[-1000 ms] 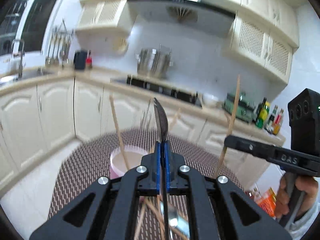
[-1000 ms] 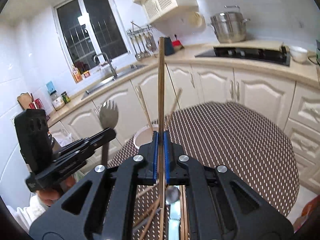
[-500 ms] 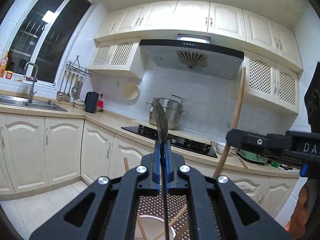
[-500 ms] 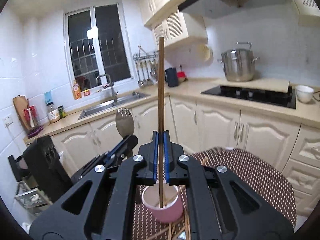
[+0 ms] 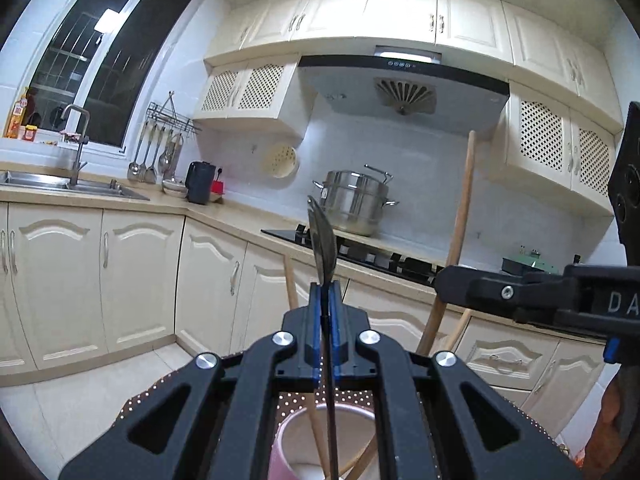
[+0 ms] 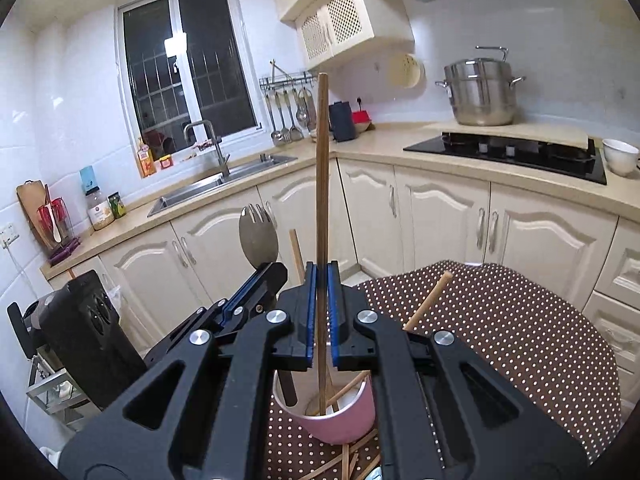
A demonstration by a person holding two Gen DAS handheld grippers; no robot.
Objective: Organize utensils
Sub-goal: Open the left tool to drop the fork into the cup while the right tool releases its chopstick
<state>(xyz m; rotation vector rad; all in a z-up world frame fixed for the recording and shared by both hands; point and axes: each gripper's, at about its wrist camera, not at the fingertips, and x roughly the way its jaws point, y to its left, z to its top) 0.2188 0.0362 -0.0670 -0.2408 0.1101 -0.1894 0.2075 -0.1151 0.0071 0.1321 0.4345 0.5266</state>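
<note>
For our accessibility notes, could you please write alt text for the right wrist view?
The right gripper holds a wooden chopstick upright over a pink cup on a brown dotted tablecloth, beside a metal spork.

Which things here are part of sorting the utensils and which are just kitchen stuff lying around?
Part of the job:
spork
held chopstick
pink cup
loose chopsticks

Just around:
steamer pot
white bowl
kettle
sink

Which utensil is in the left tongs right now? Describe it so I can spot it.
Find the pink cup on the dotted tablecloth. Over its rim the left tongs grip a metal spork, upright; everything beside it is a plain wooden chopstick.
</note>
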